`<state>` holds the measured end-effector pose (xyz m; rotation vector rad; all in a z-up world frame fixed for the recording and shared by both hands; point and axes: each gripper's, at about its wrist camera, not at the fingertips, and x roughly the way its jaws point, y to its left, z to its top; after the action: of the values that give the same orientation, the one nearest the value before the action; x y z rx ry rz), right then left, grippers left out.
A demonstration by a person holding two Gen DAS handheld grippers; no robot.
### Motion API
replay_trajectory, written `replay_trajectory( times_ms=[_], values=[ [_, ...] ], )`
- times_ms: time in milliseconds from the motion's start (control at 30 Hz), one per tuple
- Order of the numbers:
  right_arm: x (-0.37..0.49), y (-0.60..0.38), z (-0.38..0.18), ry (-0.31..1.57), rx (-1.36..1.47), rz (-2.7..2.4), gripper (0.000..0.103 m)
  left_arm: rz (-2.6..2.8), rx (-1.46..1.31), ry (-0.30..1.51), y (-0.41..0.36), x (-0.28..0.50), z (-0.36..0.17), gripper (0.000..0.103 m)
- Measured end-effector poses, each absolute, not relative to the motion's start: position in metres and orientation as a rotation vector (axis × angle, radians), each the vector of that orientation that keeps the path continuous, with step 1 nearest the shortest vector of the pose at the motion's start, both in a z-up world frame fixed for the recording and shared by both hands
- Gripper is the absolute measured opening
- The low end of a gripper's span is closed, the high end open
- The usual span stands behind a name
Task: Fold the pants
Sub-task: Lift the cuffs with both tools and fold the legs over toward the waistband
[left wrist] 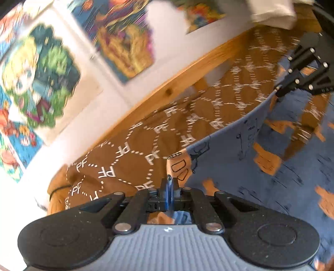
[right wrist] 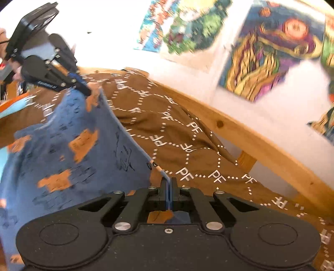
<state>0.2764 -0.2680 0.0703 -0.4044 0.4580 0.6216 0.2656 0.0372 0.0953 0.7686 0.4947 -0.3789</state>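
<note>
The pants (left wrist: 240, 173) are blue with orange patches and dark drawn marks. They hang stretched between both grippers above a brown bedspread. My left gripper (left wrist: 169, 183) is shut on one corner of their top edge. My right gripper (right wrist: 168, 185) is shut on the other corner. The pants (right wrist: 68, 146) fall away to the left in the right wrist view. The right gripper (left wrist: 280, 91) shows at the far right of the left wrist view, the left gripper (right wrist: 88, 92) at the upper left of the right wrist view.
A brown bedspread (left wrist: 129, 146) with white "PF" hexagon print covers the bed. A wooden bed rail (left wrist: 167, 91) runs along a white wall with colourful posters (left wrist: 39, 77). A white pillow (left wrist: 271, 12) lies at the far end.
</note>
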Motion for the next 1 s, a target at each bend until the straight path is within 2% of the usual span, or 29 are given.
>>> replay_trajectory(
  times_ms=[167,433,667,867,1000],
  values=[
    [0.203,-0.265,0.065,0.467,-0.438,0.608,0.0,-0.434,0.921,0.42,0.027,0.206,0.068,0.002],
    [0.124,-0.255,0.021,0.609,-0.428,0.609,0.0,-0.481,1.037,0.484,0.027,0.152,0.007,0.002],
    [0.108,-0.245,-0.021,0.708,-0.379,0.638,0.0,-0.473,1.088,0.549,0.034,0.137,-0.019,0.002],
    [0.108,-0.248,-0.013,0.677,-0.36,0.628,0.0,-0.481,1.142,0.512,0.038,0.13,-0.017,0.002],
    [0.094,-0.241,-0.008,0.638,-0.448,0.654,0.0,-0.522,1.222,0.482,0.043,0.125,-0.022,0.002]
  ],
)
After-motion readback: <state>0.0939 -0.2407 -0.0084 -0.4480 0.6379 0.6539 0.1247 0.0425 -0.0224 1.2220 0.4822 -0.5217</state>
